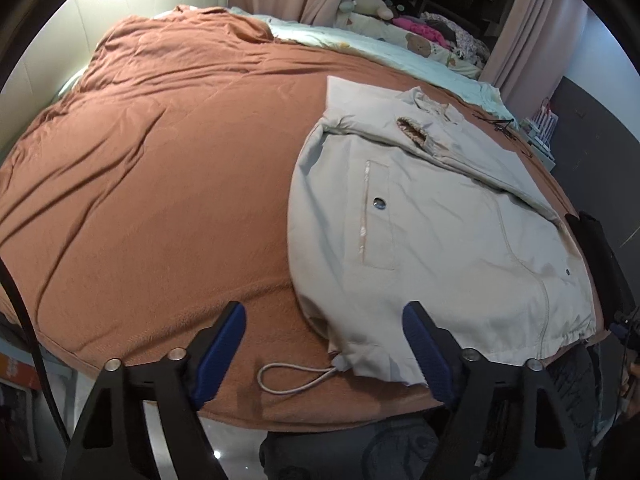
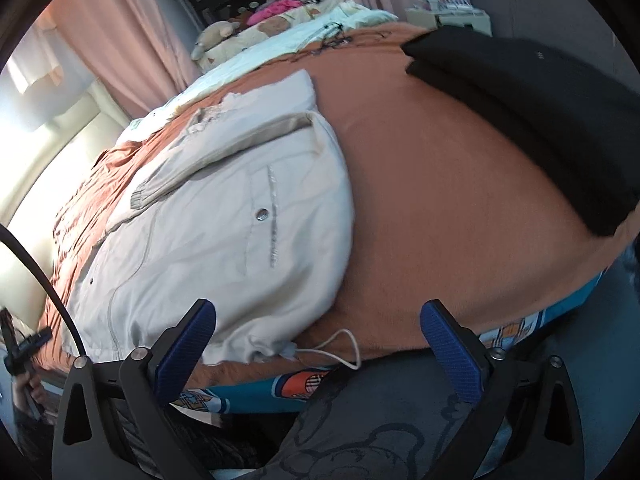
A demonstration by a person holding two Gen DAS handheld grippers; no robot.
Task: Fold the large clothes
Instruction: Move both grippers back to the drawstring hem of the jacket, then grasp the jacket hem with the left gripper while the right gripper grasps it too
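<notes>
A large pale beige jacket (image 1: 432, 224) lies flat on the orange bedspread (image 1: 160, 184), sleeves folded over its body, hem toward me. Its white drawstring loop (image 1: 292, 380) trails off the hem corner. My left gripper (image 1: 324, 344) is open and empty, hovering just above the hem's left corner near the bed edge. In the right wrist view the same jacket (image 2: 208, 232) lies left of centre with its drawstring (image 2: 340, 348) at the near edge. My right gripper (image 2: 316, 348) is open and empty, above the hem's right corner and the drawstring.
A folded black garment (image 2: 532, 116) lies on the bedspread (image 2: 432, 200) to the right of the jacket. Pillows, a plush toy (image 1: 368, 6) and piled clothes sit at the far side by pink curtains. The bed's near edge drops to the floor below the grippers.
</notes>
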